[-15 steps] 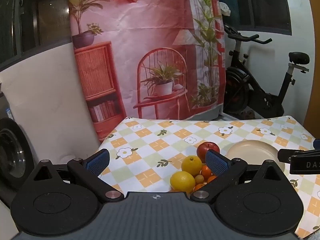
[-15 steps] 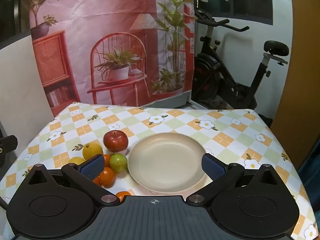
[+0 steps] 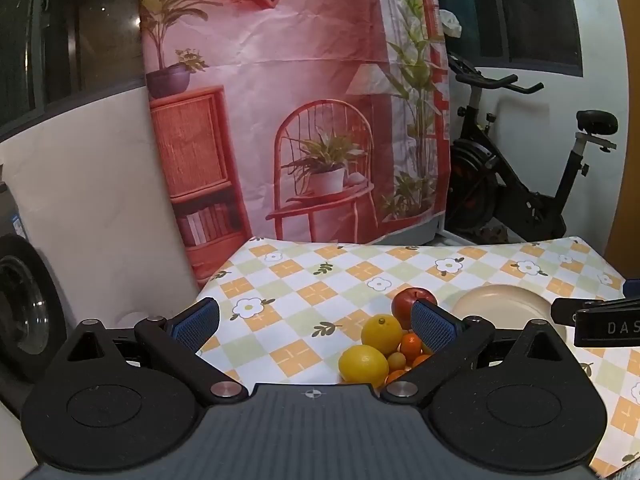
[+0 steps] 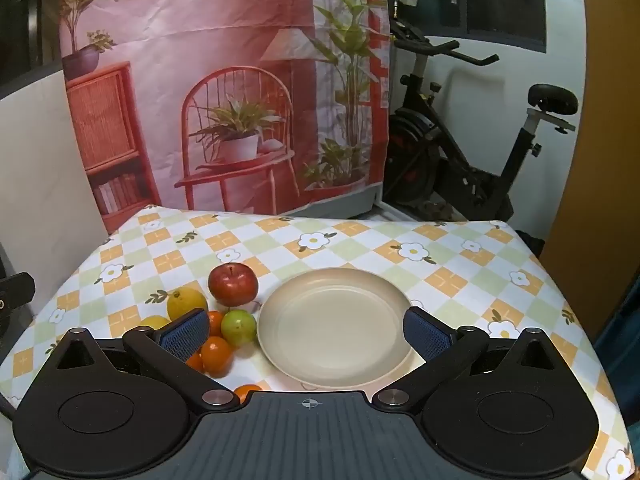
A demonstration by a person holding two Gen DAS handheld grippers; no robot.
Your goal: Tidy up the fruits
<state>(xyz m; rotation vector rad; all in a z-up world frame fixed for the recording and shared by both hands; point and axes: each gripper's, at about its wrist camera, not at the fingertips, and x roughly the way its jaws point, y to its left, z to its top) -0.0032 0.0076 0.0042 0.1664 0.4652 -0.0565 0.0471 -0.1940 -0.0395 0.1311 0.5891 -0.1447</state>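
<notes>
Right wrist only: green fruit [image 4: 239,326].

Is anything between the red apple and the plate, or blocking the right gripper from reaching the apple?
Nothing visible. The apple sits just left of the empty plate with bare cloth between. The right gripper is open above the plate; the green fruit lies nearer, beside that path.
</notes>
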